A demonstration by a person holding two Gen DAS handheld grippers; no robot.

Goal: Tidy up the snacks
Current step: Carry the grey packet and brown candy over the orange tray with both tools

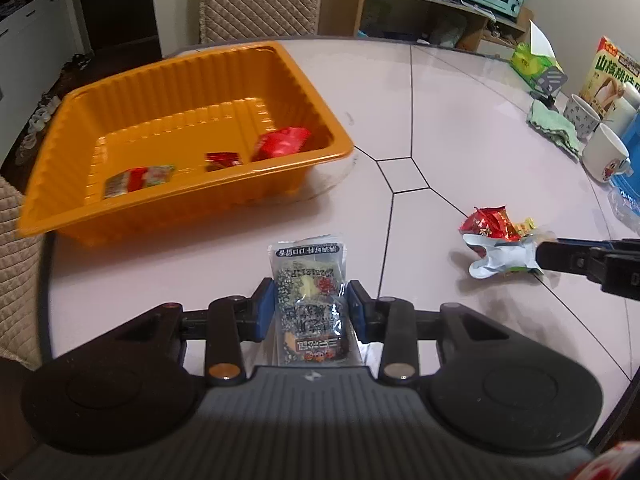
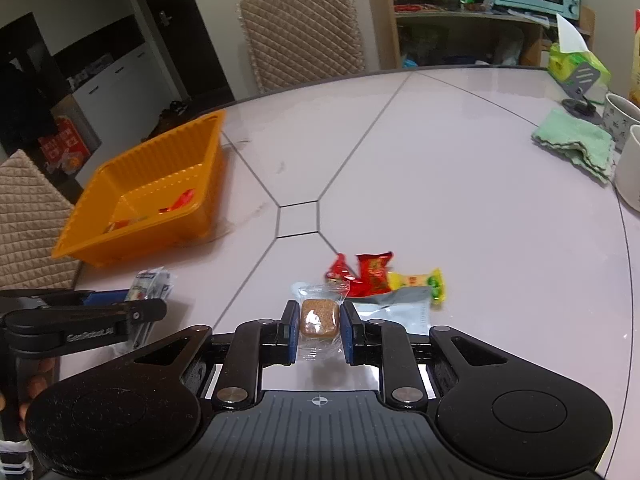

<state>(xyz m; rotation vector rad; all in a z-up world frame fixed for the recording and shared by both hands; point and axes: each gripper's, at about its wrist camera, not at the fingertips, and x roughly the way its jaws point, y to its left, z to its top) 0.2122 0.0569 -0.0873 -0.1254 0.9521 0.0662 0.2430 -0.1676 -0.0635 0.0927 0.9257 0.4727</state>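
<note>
I'm seeing both wrist cams sitting low over the table [image 1: 460, 92], looking forward along their fingers toward the far chair [image 2: 304, 28] and shelf [image 2: 460, 40]. Left cam is sitting close to the orange tray [image 1: 192, 200], which is filling its upper left. Right cam is viewing that tray [image 2: 136, 216] from farther off, at its left. Both are sharing the tray, the wrapper pile [image 2: 384, 276] and the green cloth [image 1: 556, 128].
</note>
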